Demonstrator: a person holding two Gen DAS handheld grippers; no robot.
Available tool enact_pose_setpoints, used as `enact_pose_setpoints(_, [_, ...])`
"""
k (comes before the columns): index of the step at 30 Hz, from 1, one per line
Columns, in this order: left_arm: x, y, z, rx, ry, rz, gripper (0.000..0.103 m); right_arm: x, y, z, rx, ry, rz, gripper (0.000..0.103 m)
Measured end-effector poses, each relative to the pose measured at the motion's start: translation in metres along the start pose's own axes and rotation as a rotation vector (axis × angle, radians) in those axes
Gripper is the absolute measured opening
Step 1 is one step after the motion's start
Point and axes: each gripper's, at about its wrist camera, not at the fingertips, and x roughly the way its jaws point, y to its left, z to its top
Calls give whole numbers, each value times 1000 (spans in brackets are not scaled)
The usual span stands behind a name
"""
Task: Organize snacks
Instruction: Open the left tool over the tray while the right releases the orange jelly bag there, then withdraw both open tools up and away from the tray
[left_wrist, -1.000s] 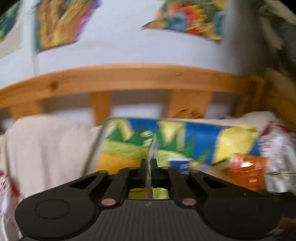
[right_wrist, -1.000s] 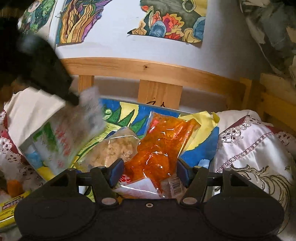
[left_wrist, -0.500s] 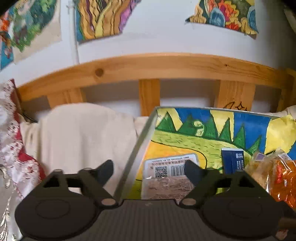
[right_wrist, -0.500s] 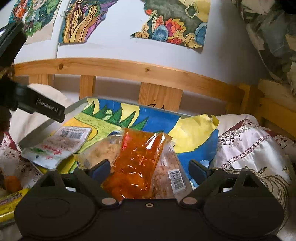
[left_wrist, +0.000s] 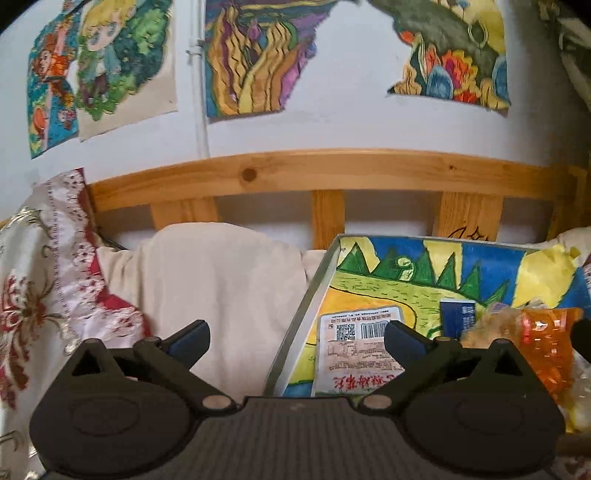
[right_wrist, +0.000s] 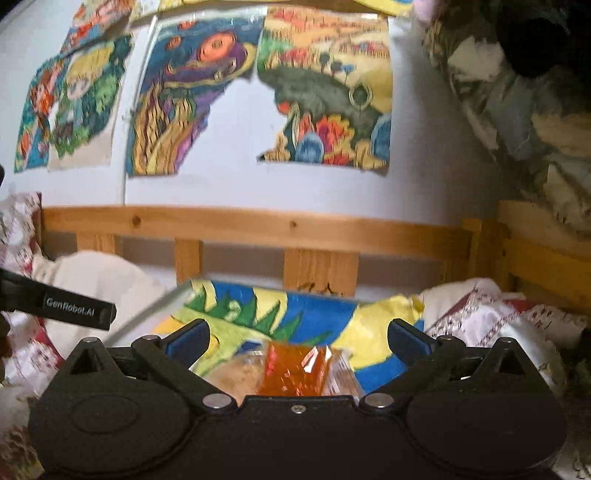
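A shallow box (left_wrist: 308, 295) lined with a bright painted landscape lies on the bed. In it are a white barcode packet (left_wrist: 354, 350), a small blue packet (left_wrist: 456, 317), a pale crumbly snack bag (left_wrist: 484, 328) and an orange packet (left_wrist: 546, 343). My left gripper (left_wrist: 295, 332) hovers over the box's left rim, its jaws opening wide and gripping nothing. In the right wrist view the orange packet (right_wrist: 295, 369) lies low between the jaws of my right gripper (right_wrist: 297, 332), which are opening and clear of it. The pale bag (right_wrist: 232, 376) lies beside the orange packet.
A wooden bed rail (left_wrist: 332, 170) with slats runs behind the box, under a white wall with coloured drawings (left_wrist: 258, 55). A cream pillow (left_wrist: 221, 277) lies left of the box. Embroidered red-and-white cloth lies at the left (left_wrist: 37, 295) and right (right_wrist: 498, 317).
My left gripper let go of the white packet, which now lies in the box, and swung left. My right gripper opened off the orange packet and lifted, tilting toward the wall.
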Motion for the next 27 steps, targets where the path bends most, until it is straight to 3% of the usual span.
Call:
enact_pose_setpoints(4, [-33,9,0,-17,-6,-10,102,-22,6,10,5,-44,15,102])
enact_pose_setpoints(13, [-107,54,-23,-168,-65,-39,102,-89,19,16,93,-78,10,102])
enact_pose_setpoints(18, [-137,75,-30,-126,-83,-59,102,-116,34,14,90,-39,10,102])
enact_pose_setpoints(22, [-152,87,-46,-99,-42,-104,102,-134,47,7,84,-17,26,102])
enact_pose_setpoints(27, [-155,93,-66,9,121,-172,102,-154,62,-2,55,9,56,102])
